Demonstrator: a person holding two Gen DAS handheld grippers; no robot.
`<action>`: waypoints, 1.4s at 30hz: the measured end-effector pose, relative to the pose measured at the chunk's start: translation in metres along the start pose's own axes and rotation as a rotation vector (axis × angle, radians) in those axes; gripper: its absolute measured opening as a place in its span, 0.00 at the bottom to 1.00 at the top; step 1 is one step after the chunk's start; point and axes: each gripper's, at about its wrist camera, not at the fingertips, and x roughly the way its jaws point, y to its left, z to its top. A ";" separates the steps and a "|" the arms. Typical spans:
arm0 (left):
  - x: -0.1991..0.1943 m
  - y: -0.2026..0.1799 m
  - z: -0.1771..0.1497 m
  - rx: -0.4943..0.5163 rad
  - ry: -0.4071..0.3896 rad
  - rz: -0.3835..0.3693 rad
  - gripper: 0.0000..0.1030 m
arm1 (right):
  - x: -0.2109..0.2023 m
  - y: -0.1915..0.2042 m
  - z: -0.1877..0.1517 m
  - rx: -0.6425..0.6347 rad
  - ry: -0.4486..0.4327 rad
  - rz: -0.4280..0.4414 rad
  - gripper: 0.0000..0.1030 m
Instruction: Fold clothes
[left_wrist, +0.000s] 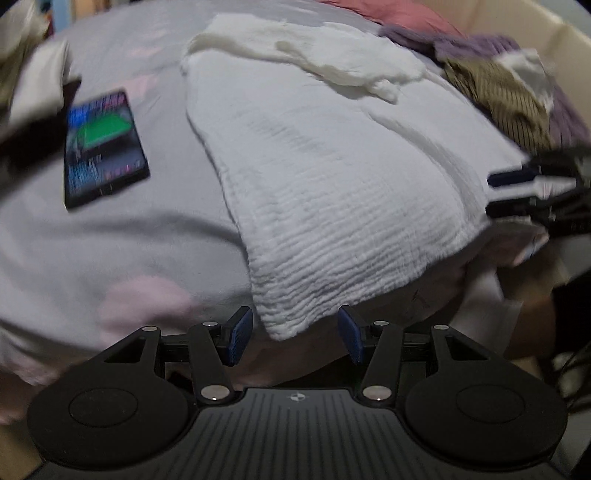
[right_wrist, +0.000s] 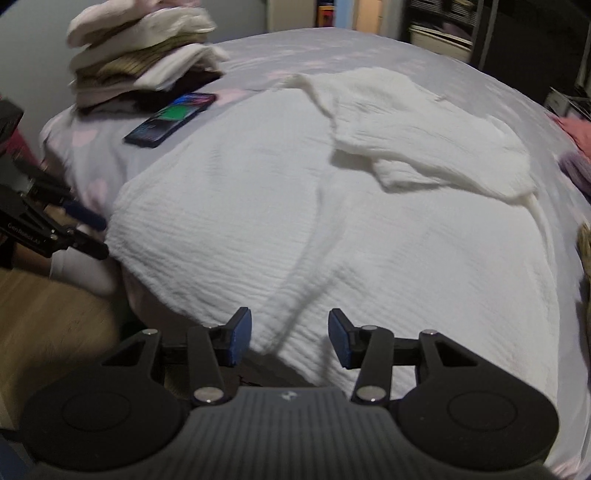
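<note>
A white crinkled garment (left_wrist: 332, 177) lies spread on the bed, with one sleeve (left_wrist: 332, 59) folded across its far part. My left gripper (left_wrist: 295, 334) is open at the bed's near edge, and a hanging corner of the garment sits between its blue pads. In the right wrist view the same garment (right_wrist: 314, 221) drapes over the bed edge. My right gripper (right_wrist: 290, 339) is open, and the hem lies between its fingers. Each gripper shows in the other's view at the opposite hem corner: right gripper (left_wrist: 495, 194), left gripper (right_wrist: 99, 234), both open.
A phone (left_wrist: 103, 147) with a lit screen lies on the grey sheet (left_wrist: 110, 240) left of the garment. Behind the phone (right_wrist: 171, 118) stands a stack of folded clothes (right_wrist: 144, 51). Loose purple and olive clothes (left_wrist: 498, 85) are piled at the right. Below the bed edge is a wooden floor (right_wrist: 44, 314).
</note>
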 end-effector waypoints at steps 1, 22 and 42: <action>0.001 0.002 0.001 -0.012 -0.001 -0.002 0.48 | -0.001 -0.002 0.000 0.000 -0.005 -0.006 0.49; -0.014 0.027 0.012 -0.088 0.129 -0.014 0.04 | -0.042 -0.098 -0.013 0.052 0.076 -0.200 0.50; -0.006 0.034 0.010 -0.007 0.158 0.030 0.04 | -0.024 -0.178 -0.083 0.436 0.371 -0.184 0.52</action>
